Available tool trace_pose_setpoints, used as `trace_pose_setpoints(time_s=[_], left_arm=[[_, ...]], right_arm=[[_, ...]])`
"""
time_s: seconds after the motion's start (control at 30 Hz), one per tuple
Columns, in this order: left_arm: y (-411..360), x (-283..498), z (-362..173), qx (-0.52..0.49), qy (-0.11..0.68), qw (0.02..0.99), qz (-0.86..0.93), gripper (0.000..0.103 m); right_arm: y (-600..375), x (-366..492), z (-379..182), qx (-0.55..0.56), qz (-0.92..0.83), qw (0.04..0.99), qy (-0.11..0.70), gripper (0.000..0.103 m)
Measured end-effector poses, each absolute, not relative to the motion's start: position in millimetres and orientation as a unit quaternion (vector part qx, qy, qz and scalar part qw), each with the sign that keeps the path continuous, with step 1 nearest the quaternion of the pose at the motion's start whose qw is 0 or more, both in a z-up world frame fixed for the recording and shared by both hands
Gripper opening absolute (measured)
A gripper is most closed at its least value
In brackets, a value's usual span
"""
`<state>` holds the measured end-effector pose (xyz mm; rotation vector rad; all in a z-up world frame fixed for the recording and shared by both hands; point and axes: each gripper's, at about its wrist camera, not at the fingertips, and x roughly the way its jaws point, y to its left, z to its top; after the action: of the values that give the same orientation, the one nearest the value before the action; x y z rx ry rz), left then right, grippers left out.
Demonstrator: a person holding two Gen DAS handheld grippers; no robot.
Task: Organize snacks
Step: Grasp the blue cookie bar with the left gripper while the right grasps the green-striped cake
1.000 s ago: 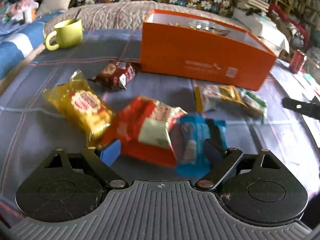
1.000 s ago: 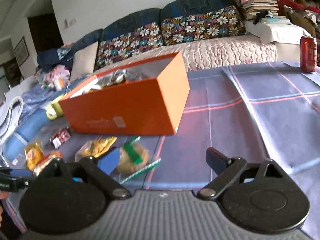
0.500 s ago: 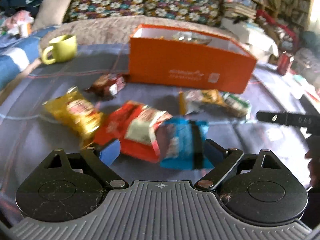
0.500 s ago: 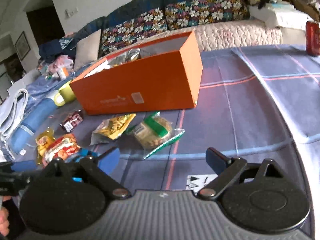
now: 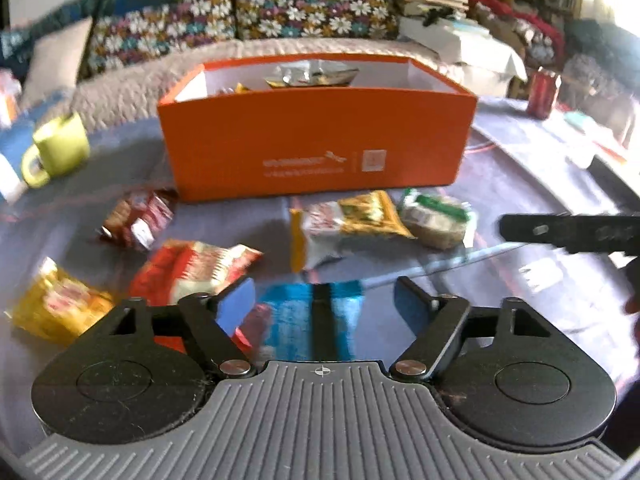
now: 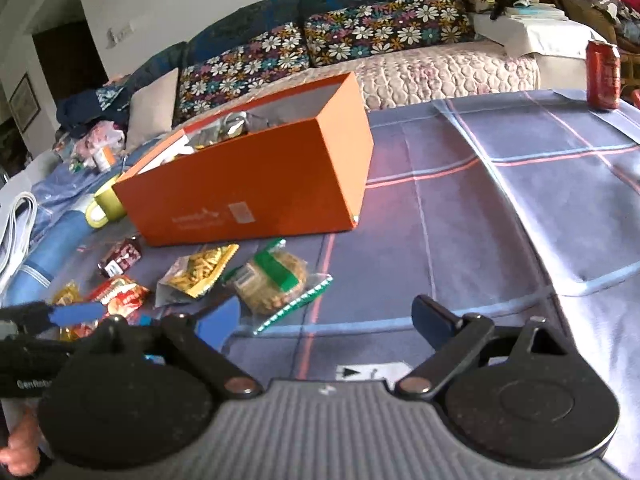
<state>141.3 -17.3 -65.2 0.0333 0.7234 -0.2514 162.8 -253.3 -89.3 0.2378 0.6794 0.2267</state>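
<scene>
An open orange box holding several snacks stands on the checked tablecloth; it also shows in the right wrist view. My left gripper is open, with a blue packet lying between its fingers on the cloth. A red packet, a yellow packet, a dark red packet, a yellow-green packet and a clear green-labelled packet lie in front of the box. My right gripper is open and empty, just right of the green-labelled packet.
A green mug stands left of the box. A red can stands at the far right of the table. A sofa with flowered cushions runs behind the table. The right gripper's finger shows at the left view's right edge.
The left gripper has swung right and pulled back, so the blue packet now lies between its fingers and the box faces it squarely. The right gripper has pulled back and risen.
</scene>
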Motion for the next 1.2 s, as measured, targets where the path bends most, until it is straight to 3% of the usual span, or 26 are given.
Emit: trace_pose_setpoints(time_s=[0.1, 0.53, 0.9, 0.97, 1.0, 1.03, 1.13, 1.2], left_arm=[[-20, 140, -66, 0.021, 0.349, 0.928, -0.128, 0.062], [-10, 154, -93, 0.010, 0.384, 0.917, -0.111, 0.065], [-15, 146, -99, 0.030, 0.374, 0.920, -0.109, 0.073], [-16, 145, -99, 0.031, 0.374, 0.921, -0.108, 0.074], [-16, 145, -99, 0.032, 0.375, 0.920, -0.107, 0.074], [-17, 144, -98, 0.032, 0.375, 0.920, -0.106, 0.073], [-16, 142, -98, 0.032, 0.374, 0.921, -0.104, 0.070], [-15, 139, -97, 0.034, 0.367, 0.923, -0.110, 0.049]], right_arm=[[-245, 165, -88, 0.105, 0.120, 0.929, 0.333, 0.093], [-229, 177, -93, 0.085, 0.133, 0.931, 0.330, 0.093], [-187, 205, -109, -0.067, 0.161, 0.936, 0.305, 0.093], [-181, 208, -112, -0.087, 0.165, 0.934, 0.305, 0.088], [-179, 209, -113, -0.092, 0.166, 0.933, 0.306, 0.080], [-180, 209, -112, -0.088, 0.170, 0.933, 0.305, 0.062], [-186, 205, -107, -0.067, 0.173, 0.929, 0.320, 0.053], [-187, 196, -104, -0.072, 0.170, 0.927, 0.326, 0.052]])
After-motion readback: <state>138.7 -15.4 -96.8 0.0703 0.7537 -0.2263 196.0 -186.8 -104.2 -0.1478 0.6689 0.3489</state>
